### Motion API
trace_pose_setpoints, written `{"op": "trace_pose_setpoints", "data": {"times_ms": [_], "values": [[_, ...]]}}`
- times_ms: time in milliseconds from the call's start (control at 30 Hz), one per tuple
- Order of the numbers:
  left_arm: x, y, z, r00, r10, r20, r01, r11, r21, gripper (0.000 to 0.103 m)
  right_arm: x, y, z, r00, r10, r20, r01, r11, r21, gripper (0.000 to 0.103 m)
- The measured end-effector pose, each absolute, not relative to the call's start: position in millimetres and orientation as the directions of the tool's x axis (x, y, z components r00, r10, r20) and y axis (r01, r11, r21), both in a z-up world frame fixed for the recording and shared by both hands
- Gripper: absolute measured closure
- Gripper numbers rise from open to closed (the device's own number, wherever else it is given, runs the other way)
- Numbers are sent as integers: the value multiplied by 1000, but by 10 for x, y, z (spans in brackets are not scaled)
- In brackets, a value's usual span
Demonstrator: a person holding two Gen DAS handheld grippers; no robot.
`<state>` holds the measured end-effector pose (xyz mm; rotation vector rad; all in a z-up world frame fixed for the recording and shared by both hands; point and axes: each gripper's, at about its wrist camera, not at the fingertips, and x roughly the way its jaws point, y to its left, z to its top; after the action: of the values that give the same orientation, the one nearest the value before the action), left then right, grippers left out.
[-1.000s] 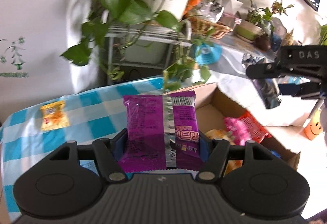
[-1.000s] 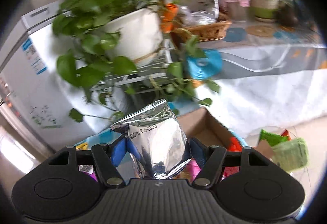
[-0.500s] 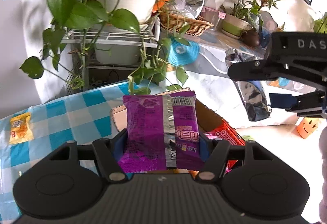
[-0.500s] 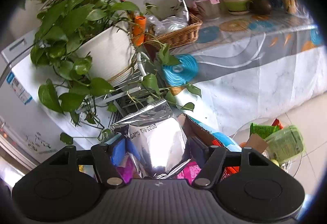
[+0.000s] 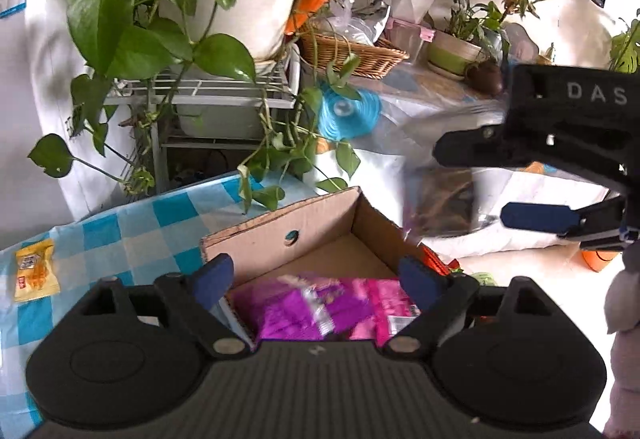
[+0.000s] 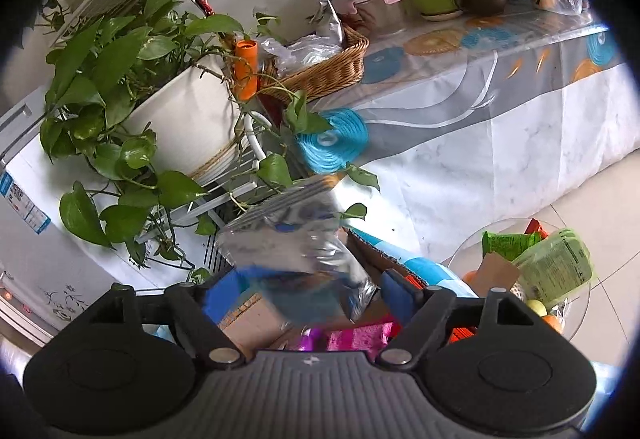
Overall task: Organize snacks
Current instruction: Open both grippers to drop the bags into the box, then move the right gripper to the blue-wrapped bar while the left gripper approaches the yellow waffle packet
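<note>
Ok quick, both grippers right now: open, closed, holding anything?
Left gripper: open, purple snack pack dropped below it.
Right gripper: open, blurred silver pouch between its pads, apparently released.

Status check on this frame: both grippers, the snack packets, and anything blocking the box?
Left gripper jaws just opened, purple packet in cardboard box. Right gripper jaws just opened, silver packet blurred between them. Nothing blocking.

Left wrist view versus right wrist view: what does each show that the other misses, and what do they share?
Only the left wrist view shows the yellow snack packet on the blue-checked tablecloth and the right claw from the side, open. Only the right wrist view shows the glass bowl with green packets. Both show the cardboard box, the purple snack pack inside it, the blurred silver bag dropping, and the wicker basket.
</note>
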<state>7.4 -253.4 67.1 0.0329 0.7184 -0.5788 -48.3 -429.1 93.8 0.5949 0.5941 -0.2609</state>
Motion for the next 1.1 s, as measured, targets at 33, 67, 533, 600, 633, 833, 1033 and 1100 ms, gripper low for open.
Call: {"op": "trace_pose_setpoints", "data": {"times_ms": [33, 67, 533, 600, 633, 833, 1033, 1100], "values": [[79, -2512, 678, 608, -486, -628, 509, 846, -162, 13, -492, -4288, 948, 807, -69, -587, 393, 804, 446, 19], [84, -2486, 684, 612, -481, -628, 505, 848, -158, 13, -497, -4283, 959, 811, -72, -581, 391, 805, 445, 19], [164, -1968, 564, 627, -405, -666, 422, 895, -146, 13, -364, -4071, 948, 805, -44, -591, 350, 840, 414, 17], [195, -1844, 557, 631, -387, -672, 403, 904, -142, 13, -330, -4008, 946, 802, -47, -595, 345, 851, 397, 17], [208, -1779, 556, 633, -382, -673, 396, 907, -142, 13, -313, -3976, 944, 801, -47, -597, 340, 856, 389, 17], [348, -1344, 580, 663, -317, -678, 336, 935, -108, 13, -210, -3752, 915, 795, -21, -606, 294, 887, 357, 16], [529, -910, 573, 686, -257, -681, 264, 960, -97, 12, -123, -3533, 888, 791, 16, -611, 246, 907, 343, 15], [598, -772, 565, 695, -235, -680, 231, 968, -98, 12, -101, -3442, 872, 788, 30, -615, 224, 916, 332, 15]]}}
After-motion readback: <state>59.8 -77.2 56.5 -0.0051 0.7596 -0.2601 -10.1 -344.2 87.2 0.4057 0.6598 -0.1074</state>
